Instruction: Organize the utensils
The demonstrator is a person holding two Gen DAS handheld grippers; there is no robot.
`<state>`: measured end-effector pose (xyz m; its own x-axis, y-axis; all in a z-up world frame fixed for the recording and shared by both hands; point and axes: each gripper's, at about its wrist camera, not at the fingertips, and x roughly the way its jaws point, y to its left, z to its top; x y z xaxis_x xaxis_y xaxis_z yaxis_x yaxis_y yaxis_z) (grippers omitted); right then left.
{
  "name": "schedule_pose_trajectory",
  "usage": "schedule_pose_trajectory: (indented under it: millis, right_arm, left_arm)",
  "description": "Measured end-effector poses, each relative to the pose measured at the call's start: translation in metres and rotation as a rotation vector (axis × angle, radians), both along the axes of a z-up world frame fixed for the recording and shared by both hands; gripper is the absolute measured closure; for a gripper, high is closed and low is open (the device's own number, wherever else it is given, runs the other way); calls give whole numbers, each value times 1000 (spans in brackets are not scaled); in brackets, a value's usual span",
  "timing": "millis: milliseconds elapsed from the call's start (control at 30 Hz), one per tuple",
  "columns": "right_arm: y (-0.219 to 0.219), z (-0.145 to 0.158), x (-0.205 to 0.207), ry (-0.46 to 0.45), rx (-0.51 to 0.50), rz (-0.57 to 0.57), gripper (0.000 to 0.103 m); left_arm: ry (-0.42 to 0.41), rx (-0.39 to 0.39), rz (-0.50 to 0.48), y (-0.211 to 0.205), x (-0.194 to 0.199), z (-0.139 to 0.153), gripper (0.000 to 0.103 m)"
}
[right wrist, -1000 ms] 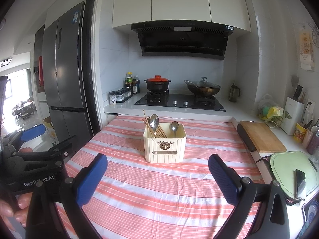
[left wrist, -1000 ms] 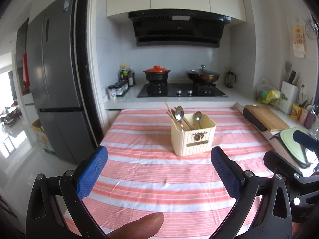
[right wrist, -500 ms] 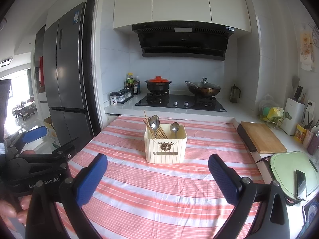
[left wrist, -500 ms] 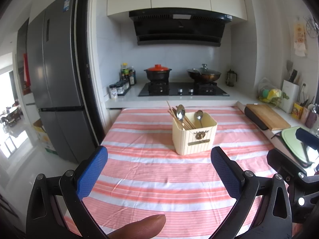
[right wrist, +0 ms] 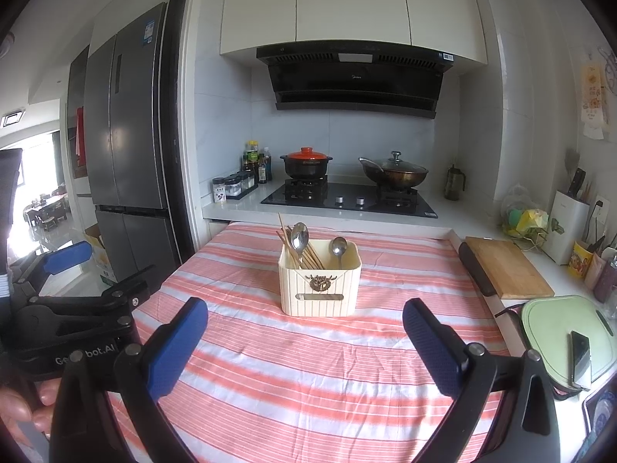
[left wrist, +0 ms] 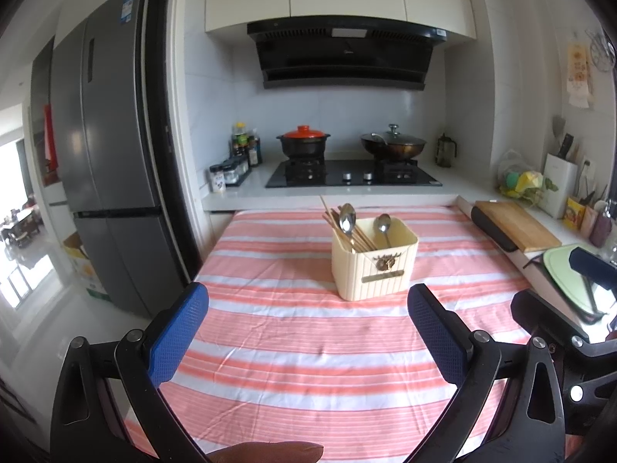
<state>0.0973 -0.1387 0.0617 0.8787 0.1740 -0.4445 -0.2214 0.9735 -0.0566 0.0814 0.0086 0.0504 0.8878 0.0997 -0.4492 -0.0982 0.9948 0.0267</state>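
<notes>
Both hand-held grippers (left wrist: 307,333) (right wrist: 304,341) gape (empty).

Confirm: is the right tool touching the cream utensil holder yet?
Apart. In the right wrist view, the right tool hangs open, with bare striped cloth between its fingers and the cream utensil holder.

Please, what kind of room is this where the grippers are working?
Most likely a home kitchen. A gas hob with a red-lidded pot sits under a range hood, a tall fridge stands to the side, and a cream utensil holder with spoons and chopsticks rests on the striped tablecloth.
</notes>
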Motion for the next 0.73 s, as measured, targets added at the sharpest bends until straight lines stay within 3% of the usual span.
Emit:
schedule_pose_trajectory:
  millis: [533,733]
  right_arm:
    - [-5,1,-1,1,-2,0,0]
    - [-6,0,0,4,-2,-4,0]
  left_arm:
    - [3,9,-10,-4,0,1,0]
    - [-6,-25,-24,-4,-3,0,0]
